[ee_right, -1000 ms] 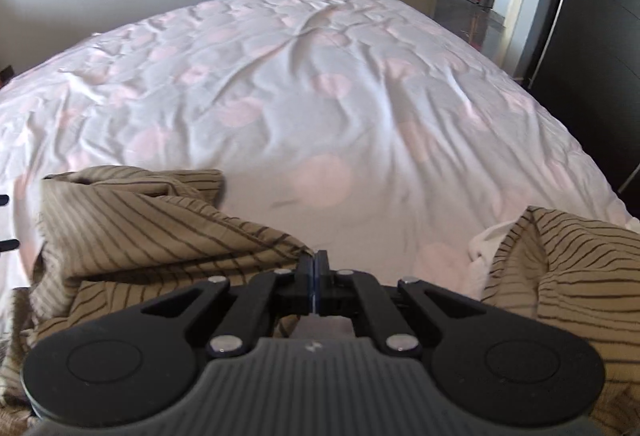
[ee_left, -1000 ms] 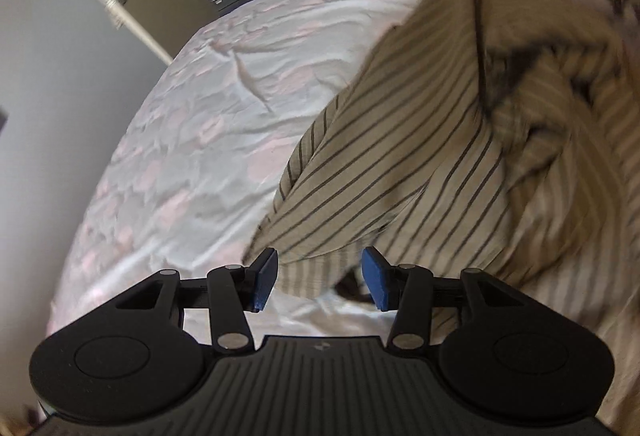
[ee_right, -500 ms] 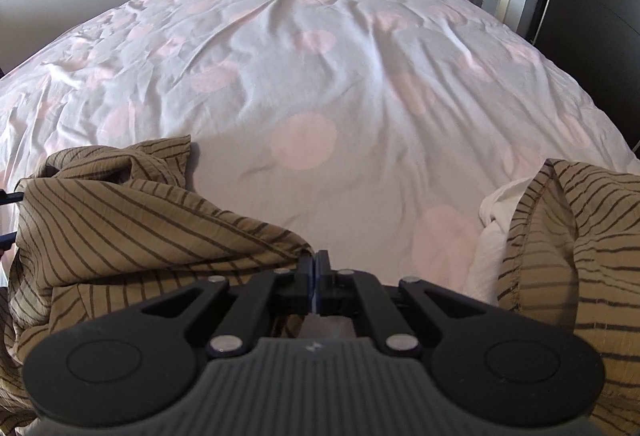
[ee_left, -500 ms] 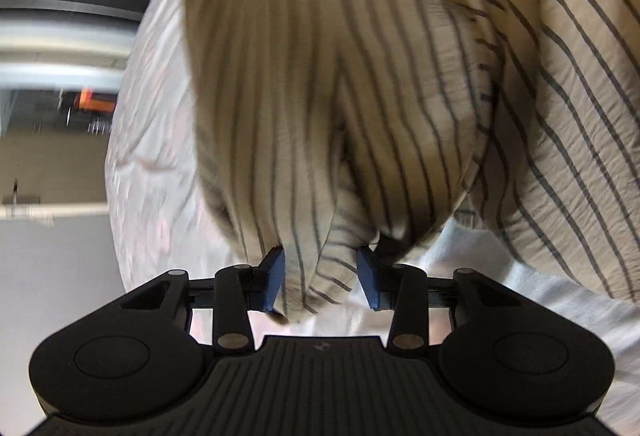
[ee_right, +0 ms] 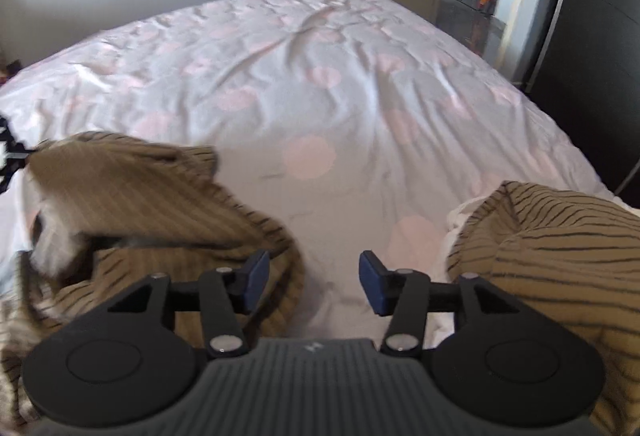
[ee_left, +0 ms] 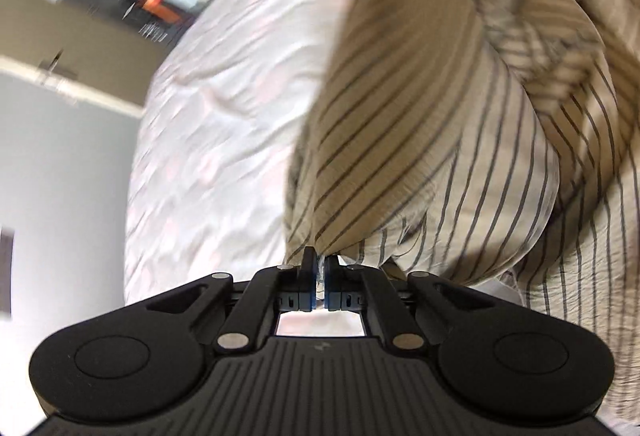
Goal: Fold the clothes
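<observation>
- The left gripper (ee_left: 319, 276) is clenched on an edge of the striped shirt (ee_left: 440, 140); a thin sliver of cloth shows between its closed blue pads at lower centre of the left wrist view, and the garment balloons up and to the right from there.
- The right gripper (ee_right: 313, 282) is released, its blue pads (ee_right: 256, 278) spread wide with only bedsheet (ee_right: 320, 84) between them and nothing gripped.
- In the right wrist view the striped shirt (ee_right: 160, 196) sits crumpled at lower left, and more tan striped cloth (ee_right: 552, 236) bunches at lower right; whether both heaps are one garment cannot be told.
- The step in hand looks like re-gripping: one edge is secured and the free claw needs a second hold before the shirt can be spread flat on the bed.
- To do it well, I would keep the left pinch firm and low, and take the second hold on a hem or seam rather than a loose fold, so the cloth pulls taut instead of bunching.
- Lifting both holds together, then laying the shirt down away from the other heap, should avoid dragging the sheet.
- The shirt's long axis cannot be read while it is bunched; in the left wrist view its stripes fan from the pinch toward the upper right, which suggests the fabric hangs along that line.
- Motion blur hides collar and sleeves, so which end is which is unclear.
</observation>
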